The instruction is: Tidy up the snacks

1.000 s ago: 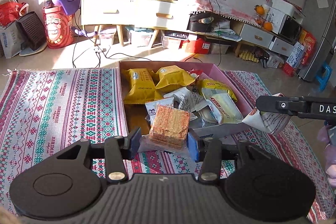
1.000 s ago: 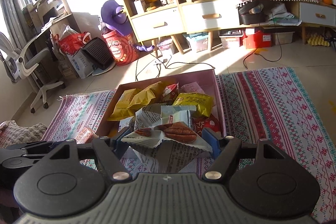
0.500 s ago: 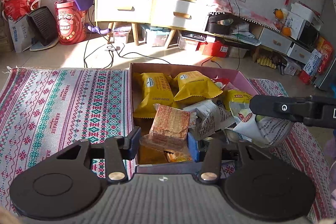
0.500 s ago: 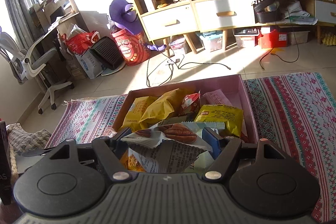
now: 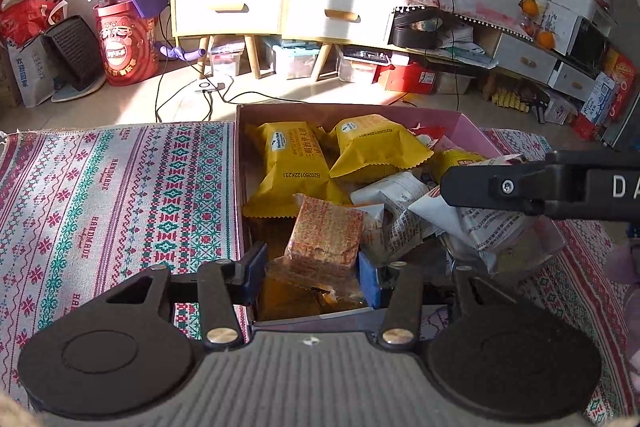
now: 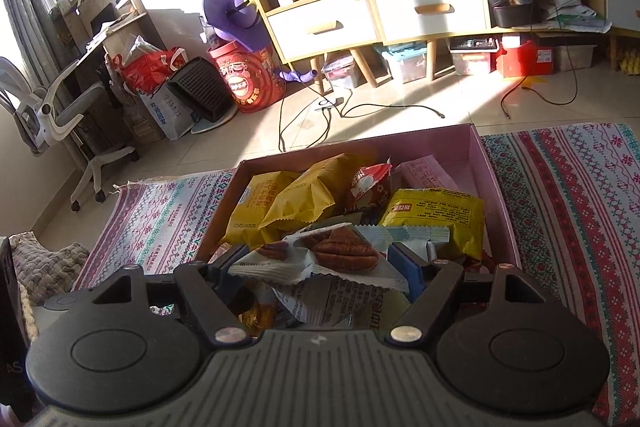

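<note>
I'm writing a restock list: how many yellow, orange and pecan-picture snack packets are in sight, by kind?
Yellow packets: 3
Orange cracker packet: 1
White pecan packet: 1
Total: 5

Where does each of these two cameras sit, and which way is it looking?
Left wrist view: sits on the left gripper, looking forward and down into the pink box; its fingers hold an orange cracker pack, and the right gripper's finger crosses from the right.
Right wrist view: sits on the right gripper, looking the same way; a white pecan packet lies between its fingers.
Shared: the box of yellow snack bags, the patterned cloth, the cabinet and fan behind.
</note>
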Demonstrator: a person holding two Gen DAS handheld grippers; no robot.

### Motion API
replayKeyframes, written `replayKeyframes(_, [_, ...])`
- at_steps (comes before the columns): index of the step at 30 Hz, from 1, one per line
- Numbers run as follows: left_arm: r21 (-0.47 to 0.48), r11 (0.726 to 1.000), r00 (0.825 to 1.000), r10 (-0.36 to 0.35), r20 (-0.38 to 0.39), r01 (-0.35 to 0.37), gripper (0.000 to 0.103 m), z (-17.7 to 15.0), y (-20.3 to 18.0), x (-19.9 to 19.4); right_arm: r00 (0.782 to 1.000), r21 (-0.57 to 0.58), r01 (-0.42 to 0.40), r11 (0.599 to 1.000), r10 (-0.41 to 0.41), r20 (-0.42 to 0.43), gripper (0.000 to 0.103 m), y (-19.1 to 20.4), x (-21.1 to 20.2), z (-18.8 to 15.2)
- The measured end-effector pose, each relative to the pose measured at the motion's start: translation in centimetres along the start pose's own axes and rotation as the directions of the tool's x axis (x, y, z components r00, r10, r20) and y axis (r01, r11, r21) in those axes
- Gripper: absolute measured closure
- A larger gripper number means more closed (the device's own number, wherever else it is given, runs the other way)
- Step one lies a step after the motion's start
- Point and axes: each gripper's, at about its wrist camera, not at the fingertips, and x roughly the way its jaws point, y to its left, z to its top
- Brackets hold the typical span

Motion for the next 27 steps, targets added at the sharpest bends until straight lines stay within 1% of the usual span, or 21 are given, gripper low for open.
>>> replayKeyframes(3, [0.004, 1.0, 1.0, -0.01, 0.0, 0.01, 0.043, 0.2, 0.0, -0.2, 1.0, 0.004, -0.01, 1.0, 0.01, 0.001, 0.025, -0.1, -0.2, 0.1])
replayKeyframes(5, [0.01, 1.0, 1.0, -0.015, 0.006, 0.015, 0.035, 0.3, -0.2, -0.5, 1.0, 0.011, -0.014, 1.0, 0.014, 0.005, 0.02, -0.2, -0.3, 0.2])
replayKeyframes(11, [0.039, 0.999, 1.0, -0.019, 0.017, 0.018, 0.022, 0.4, -0.5, -1.3, 1.0, 0.013, -0.021, 1.0, 0.021, 0.01, 0.016, -0.3, -1.0, 0.3])
replayKeyframes(15, [0.041, 0.999, 0.999, -0.035, 0.016, 0.034, 0.019, 0.3, -0.3, -1.8, 1.0, -0.011, -0.018, 1.0, 0.018, 0.009, 0.014, -0.3, -1.5, 0.2])
replayKeyframes(20, [0.051, 0.998, 0.999, -0.045, 0.024, 0.044, 0.012, 0.0, -0.4, -2.8, 1.0, -0.048, -0.013, 0.999, 0.014, 0.012, 0.012, 0.0, -2.2, 0.0])
replayKeyframes(24, [0.062, 0.997, 0.998, -0.05, 0.029, 0.048, 0.009, -0.8, -0.4, -3.7, 1.0, -0.074, -0.005, 0.997, 0.006, 0.013, 0.01, 0.1, -2.8, -0.3])
replayKeyframes(27, [0.059, 0.997, 0.999, -0.041, 0.017, 0.04, 0.006, -1.5, -0.1, -4.0, 1.0, -0.094, 0.006, 0.996, -0.005, 0.008, 0.008, -0.1, -3.3, -0.8])
